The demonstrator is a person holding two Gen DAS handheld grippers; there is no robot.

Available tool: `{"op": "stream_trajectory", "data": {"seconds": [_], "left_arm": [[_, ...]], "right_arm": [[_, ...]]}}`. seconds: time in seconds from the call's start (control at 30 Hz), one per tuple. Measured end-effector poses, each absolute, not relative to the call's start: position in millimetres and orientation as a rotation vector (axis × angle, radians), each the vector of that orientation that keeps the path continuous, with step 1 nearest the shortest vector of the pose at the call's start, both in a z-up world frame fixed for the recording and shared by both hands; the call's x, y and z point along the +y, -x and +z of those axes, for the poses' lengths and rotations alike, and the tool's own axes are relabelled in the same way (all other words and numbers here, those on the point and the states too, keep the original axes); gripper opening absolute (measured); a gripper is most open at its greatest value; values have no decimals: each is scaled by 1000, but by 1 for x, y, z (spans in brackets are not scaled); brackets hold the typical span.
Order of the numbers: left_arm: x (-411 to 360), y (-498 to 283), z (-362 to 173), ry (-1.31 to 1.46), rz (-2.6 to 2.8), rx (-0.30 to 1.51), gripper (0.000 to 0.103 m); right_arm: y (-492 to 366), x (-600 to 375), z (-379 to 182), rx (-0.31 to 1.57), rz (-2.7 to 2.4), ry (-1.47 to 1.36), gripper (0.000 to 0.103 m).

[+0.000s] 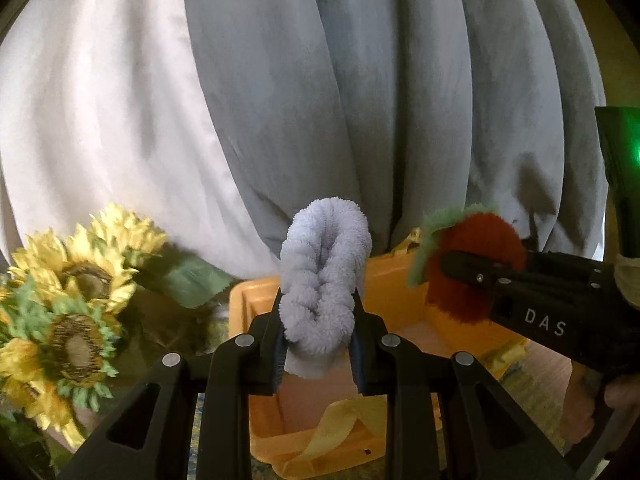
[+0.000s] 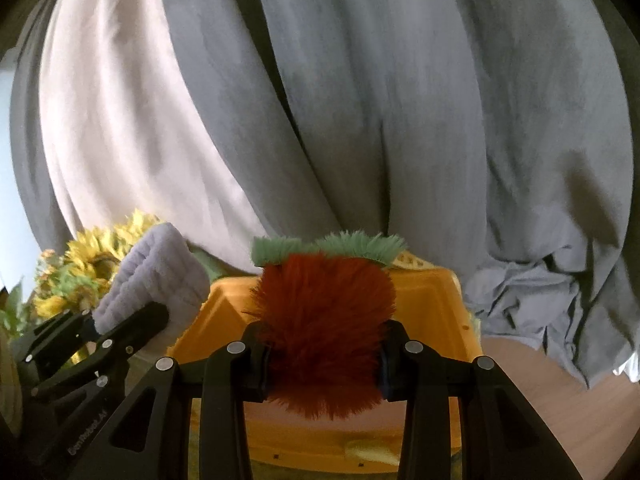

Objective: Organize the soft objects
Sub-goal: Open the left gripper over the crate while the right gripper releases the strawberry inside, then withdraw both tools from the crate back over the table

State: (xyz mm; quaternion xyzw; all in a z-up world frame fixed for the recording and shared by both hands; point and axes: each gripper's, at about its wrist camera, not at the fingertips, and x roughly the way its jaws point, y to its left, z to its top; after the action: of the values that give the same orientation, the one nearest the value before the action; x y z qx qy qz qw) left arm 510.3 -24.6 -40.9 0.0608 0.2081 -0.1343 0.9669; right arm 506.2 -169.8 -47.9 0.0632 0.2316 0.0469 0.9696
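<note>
Two soft things, a purple towel (image 1: 320,276) and red fluffy toy (image 2: 322,332), are squeezed in jaws; yellow bin (image 1: 400,280) below waits.

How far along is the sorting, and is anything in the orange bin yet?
Done: a pale yellow piece already lies in the orange bin. In hand: the left gripper is shut on a lavender fluffy cloth, the right gripper on a red furry toy with green trim, both held over the bin. Left: releasing both into it.
</note>
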Motion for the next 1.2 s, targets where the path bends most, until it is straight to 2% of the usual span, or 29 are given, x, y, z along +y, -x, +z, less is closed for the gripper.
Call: {"op": "stream_trajectory", "data": {"seconds": [0.37, 0.47, 0.53, 0.6, 0.63, 0.87, 0.97, 1.03, 1.2], "left_arm": [[-39, -545, -67, -175, -277, 504, 30], [-41, -549, -73, -183, -272, 513, 40], [-39, -550, -75, -184, -268, 513, 49], [-37, -548, -76, -181, -264, 507, 60], [-36, -548, -75, -178, -262, 504, 64], [-29, -535, -65, -143, -255, 492, 74], [-26, -525, -56, -139, -251, 466, 74], [-24, -517, -49, -134, -247, 450, 79], [-18, -489, -31, -117, -243, 393, 81]], "right_arm": [[-540, -181, -78, 601, 68, -155, 40], [-546, -182, -83, 618, 64, -155, 42], [-548, -182, -84, 627, 59, -151, 55], [-549, -183, -85, 625, 47, -146, 63], [-548, -182, -84, 619, 40, -138, 63], [-537, -182, -77, 596, 14, -125, 63], [-528, -181, -71, 586, 14, -128, 67], [-520, -180, -65, 572, 10, -130, 67], [-495, -179, -48, 517, -19, -132, 71]]}}
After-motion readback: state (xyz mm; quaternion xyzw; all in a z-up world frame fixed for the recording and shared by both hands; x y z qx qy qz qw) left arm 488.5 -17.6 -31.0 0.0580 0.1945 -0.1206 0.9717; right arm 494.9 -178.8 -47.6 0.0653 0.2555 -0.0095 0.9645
